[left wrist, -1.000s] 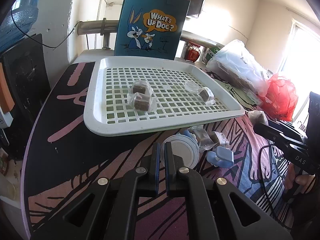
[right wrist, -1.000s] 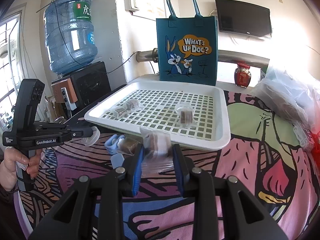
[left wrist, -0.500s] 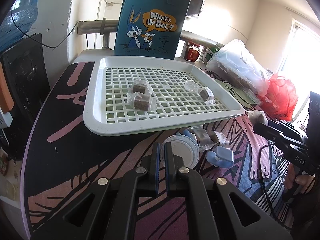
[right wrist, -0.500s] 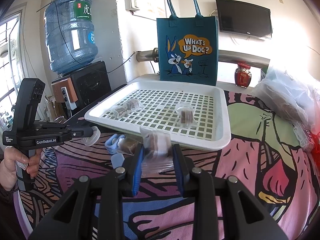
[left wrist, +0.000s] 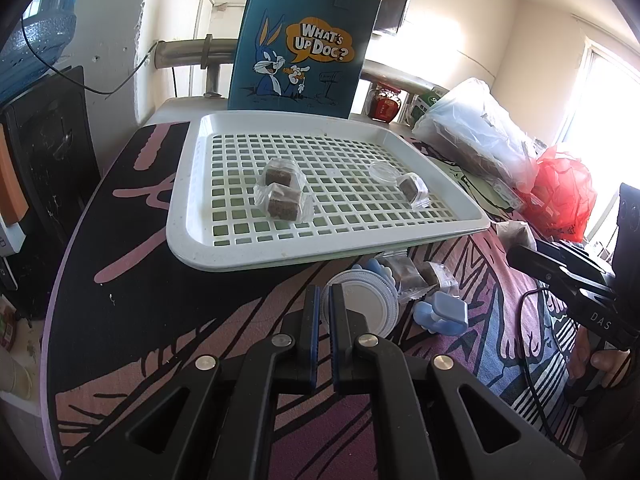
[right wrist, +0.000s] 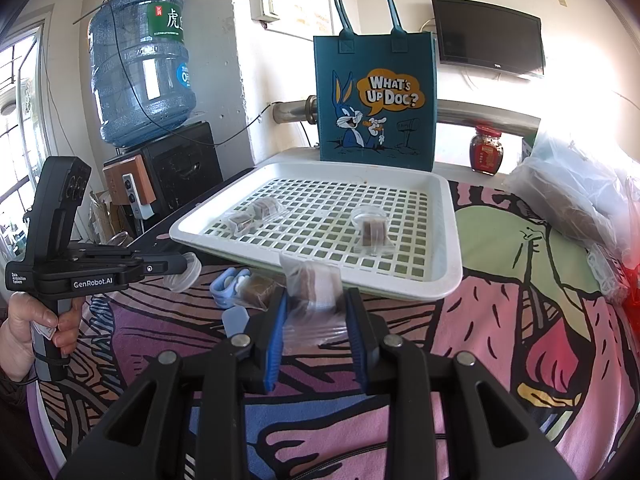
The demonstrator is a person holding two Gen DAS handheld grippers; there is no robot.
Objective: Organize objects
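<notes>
in the right wrist view we saw our right gripper [right wrist: 314, 300] clenched on a clear packet [right wrist: 316, 292] with a brown block inside, held above the patterned cloth on the bench [right wrist: 500, 320], just short of the near rim of the white slotted tray [right wrist: 448, 216]. only this view showed the packet in the grip, the water jug [right wrist: 140, 68] at the back left, and our left hand [right wrist: 36, 320] on the handle of the left gripper [right wrist: 188, 268], which had a clear round lid at its tip.

from the left wrist view our left gripper [left wrist: 325, 300] was clenched with its fingers pressed almost together, and we could not tell from there whether they pinched anything. this view showed what the other half hid: a white round lid [left wrist: 366, 304] and a blue clip [left wrist: 442, 314] on the bench just ahead, with two more wrapped blocks [left wrist: 420, 278] beside them. both views showed three wrapped blocks [left wrist: 282, 196] lying in the tray and the blue cartoon bag [left wrist: 300, 40] standing behind it.
</notes>
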